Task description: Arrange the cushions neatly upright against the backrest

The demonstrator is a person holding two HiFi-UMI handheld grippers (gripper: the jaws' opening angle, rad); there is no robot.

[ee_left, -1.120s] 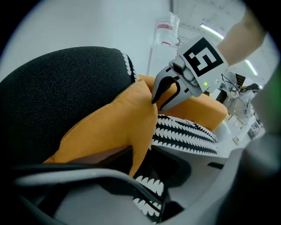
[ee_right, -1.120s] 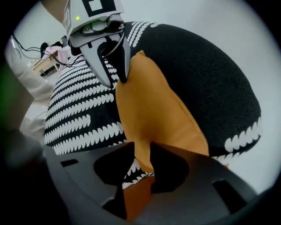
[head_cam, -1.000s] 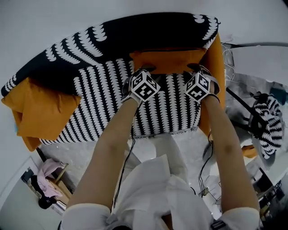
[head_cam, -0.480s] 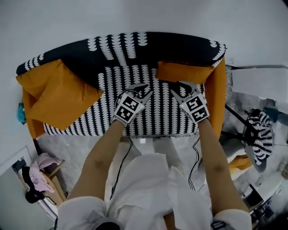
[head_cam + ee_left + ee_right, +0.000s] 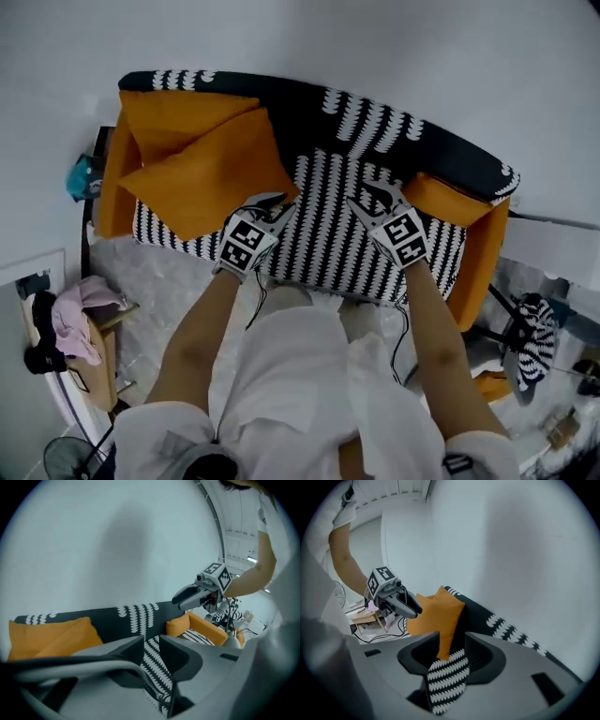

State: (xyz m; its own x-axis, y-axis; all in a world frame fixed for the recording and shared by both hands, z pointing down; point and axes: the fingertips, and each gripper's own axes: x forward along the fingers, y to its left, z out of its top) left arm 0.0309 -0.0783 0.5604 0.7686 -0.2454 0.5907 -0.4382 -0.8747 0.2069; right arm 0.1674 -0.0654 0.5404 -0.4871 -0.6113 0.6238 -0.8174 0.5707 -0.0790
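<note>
On sofa (image 5: pixel 323 230), left armrest (image 5: pixel 110 202) partly behind cushion (image 5: pixel 211 178)

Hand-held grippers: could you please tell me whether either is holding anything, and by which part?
Nothing is held. The left hand-held gripper has just been closing and the right hand-held gripper opening, with only the sofa seat showing between their jaws.

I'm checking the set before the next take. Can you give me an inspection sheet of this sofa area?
Surface: patterned sofa seat, nothing lying mid-seat.
Job's things: left cushion tilted at the left end; right cushion against the backrest.
Clutter: pink cloth beside the sofa.
Grippers: left gripper jaws just closing, right gripper jaws just opening; both apart, nothing between.
Cables: black cable hangs below the right gripper.
Surroundings: white wall.
</note>
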